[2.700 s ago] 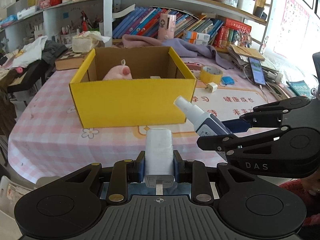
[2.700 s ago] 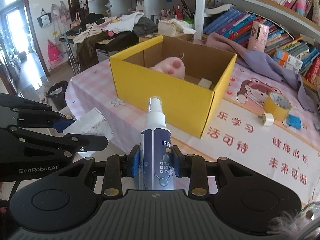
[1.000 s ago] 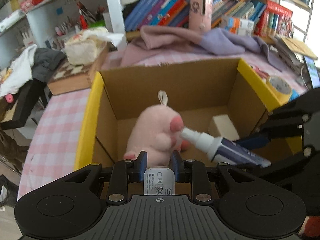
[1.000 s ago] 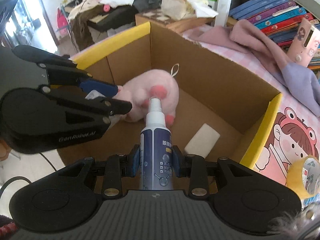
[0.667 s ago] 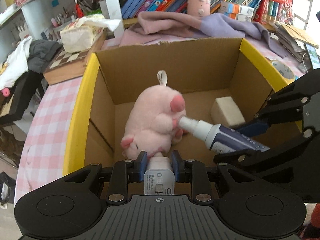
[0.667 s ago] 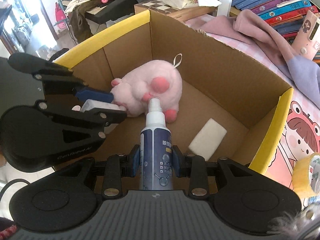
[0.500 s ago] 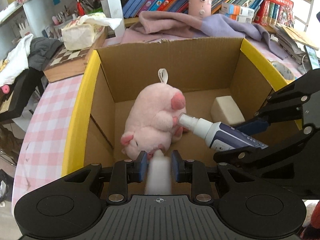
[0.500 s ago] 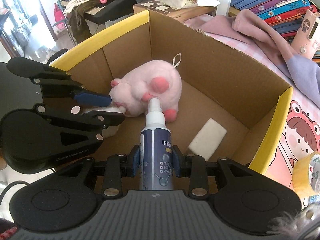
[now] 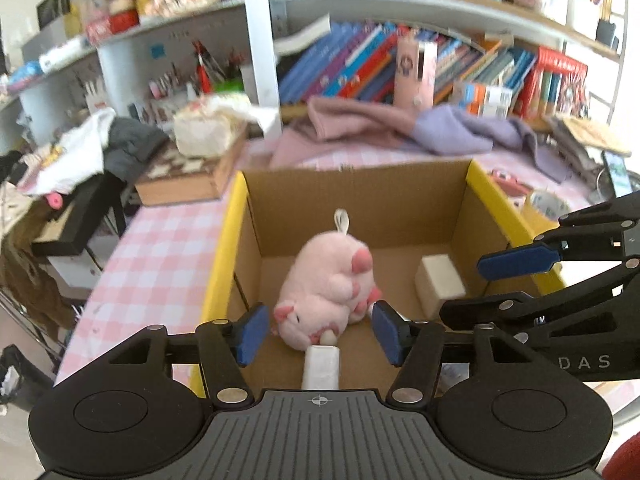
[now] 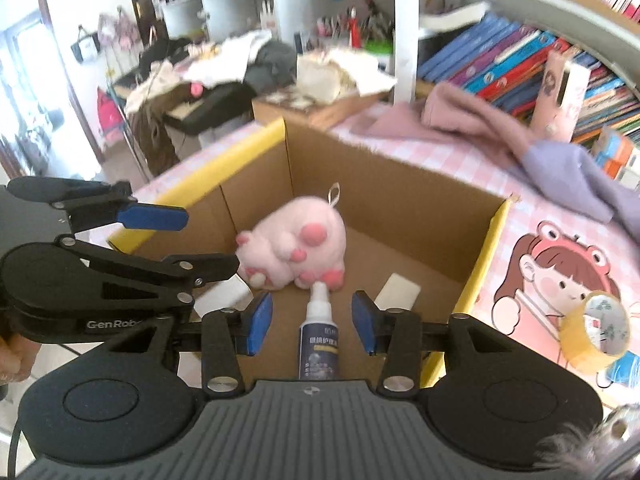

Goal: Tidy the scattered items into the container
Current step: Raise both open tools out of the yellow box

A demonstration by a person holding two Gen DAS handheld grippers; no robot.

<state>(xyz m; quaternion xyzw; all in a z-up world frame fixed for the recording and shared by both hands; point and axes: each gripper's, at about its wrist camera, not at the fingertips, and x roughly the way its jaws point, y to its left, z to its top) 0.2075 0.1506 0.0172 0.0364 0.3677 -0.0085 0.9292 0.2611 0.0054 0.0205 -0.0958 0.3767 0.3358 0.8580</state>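
Two releases are under way, one per gripper. Nearest, at the lower centre of the left wrist view, the left gripper (image 9: 319,334) has its jaws opening; the white charger block (image 9: 321,366) it clamped a second ago now lies loose between the blue pads, touching neither, on the box floor just below the pink plush toy (image 9: 326,294). In the right wrist view, lower centre, the right gripper (image 10: 312,322) is likewise opening. The spray bottle (image 10: 319,342), gripped half a second ago, sits free between its pads with the nozzle pointing at the plush.

Beyond, mid-frame, a white rectangular block (image 10: 397,291) lies to the right of the plush on the cardboard floor. All four items sit inside the yellow-rimmed cardboard box (image 10: 486,254).

Judgement: both deliveries appear complete, and the hands can withdraw.

Farther out, at the right edge of the right wrist view, a roll of yellow tape (image 10: 595,330) rests on the table outside the box, probably next for collection.
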